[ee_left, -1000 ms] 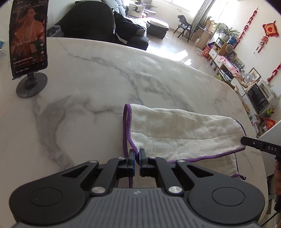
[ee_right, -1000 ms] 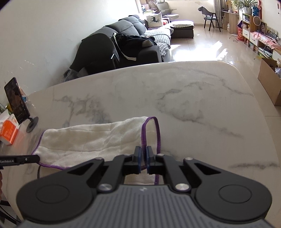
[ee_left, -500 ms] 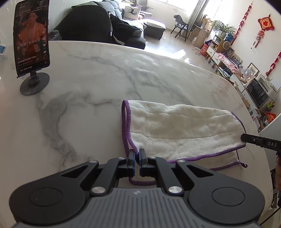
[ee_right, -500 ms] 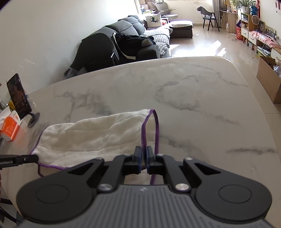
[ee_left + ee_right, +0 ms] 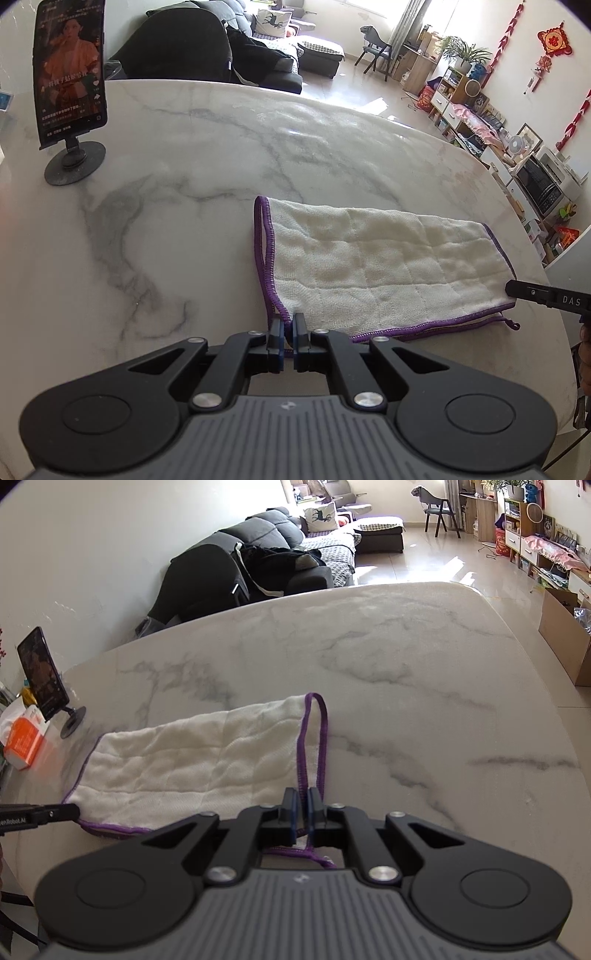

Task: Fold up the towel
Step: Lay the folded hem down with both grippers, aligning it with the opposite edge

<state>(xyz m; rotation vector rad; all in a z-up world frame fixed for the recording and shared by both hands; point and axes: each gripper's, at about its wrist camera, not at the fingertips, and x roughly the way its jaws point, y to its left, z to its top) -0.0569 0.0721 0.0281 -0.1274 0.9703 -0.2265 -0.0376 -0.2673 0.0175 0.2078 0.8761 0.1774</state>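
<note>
Both my left tool (image 5: 288, 325) and right tool (image 5: 303, 800) are clamped on towel (image 5: 384, 266) corners; if I let go unevenly, the edges land crooked on the desk (image 5: 184, 177).

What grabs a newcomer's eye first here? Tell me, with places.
The white towel with purple trim, folded over on the marble table, each near corner pinched in a shut tool: left tool, right tool. Then the lit phone on its stand at the table's far left.
</note>
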